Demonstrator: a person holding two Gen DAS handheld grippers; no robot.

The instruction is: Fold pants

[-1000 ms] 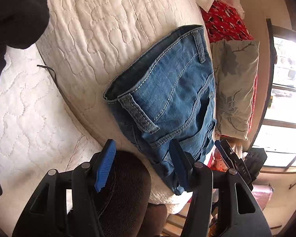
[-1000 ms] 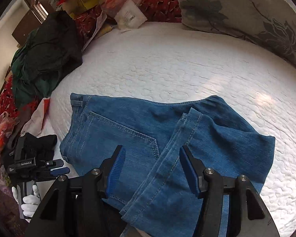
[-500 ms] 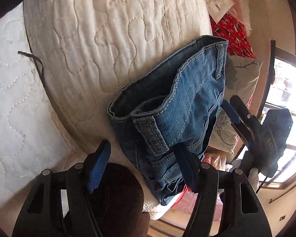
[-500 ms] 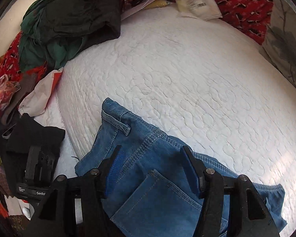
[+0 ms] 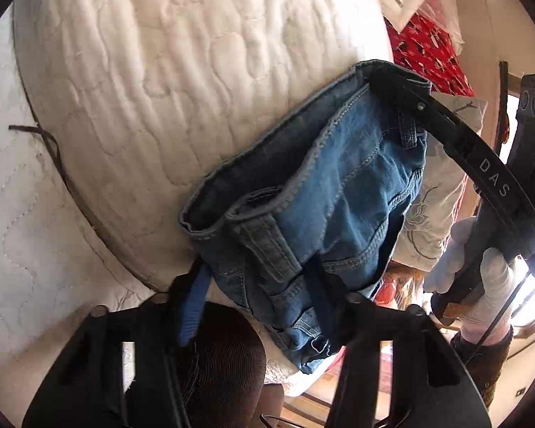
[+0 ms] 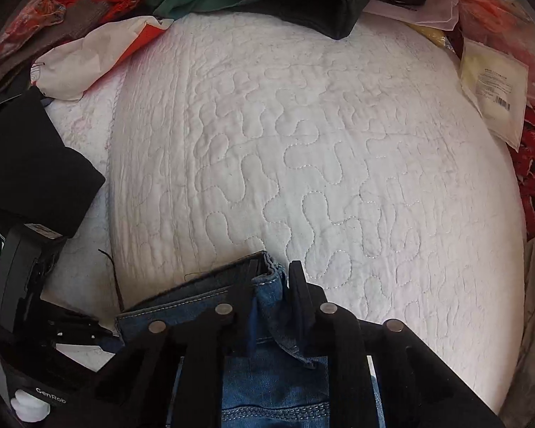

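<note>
- While the jeans [image 5: 324, 207] lie folded at the near edge of the quilted mattress [image 6: 303, 149], both tongs work the waistband.
- The right gripper [image 6: 269, 287] pinches one waistband corner; the left gripper [image 5: 256, 285] straddles the other, jaws wide.
- Next, I think, the left must close before lifting.

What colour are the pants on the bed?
Blue denim pants with pale stitching, clearest in the left wrist view.

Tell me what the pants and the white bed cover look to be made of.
The pants look like blue denim: twill weave, faded matte surface, pale contrast topstitching along waistband, belt loop and pocket seams. The bed cover looks like a padded quilted fabric, matte white, with meandering stitched lines puffing the surface; the fibre itself cannot be told.
</note>
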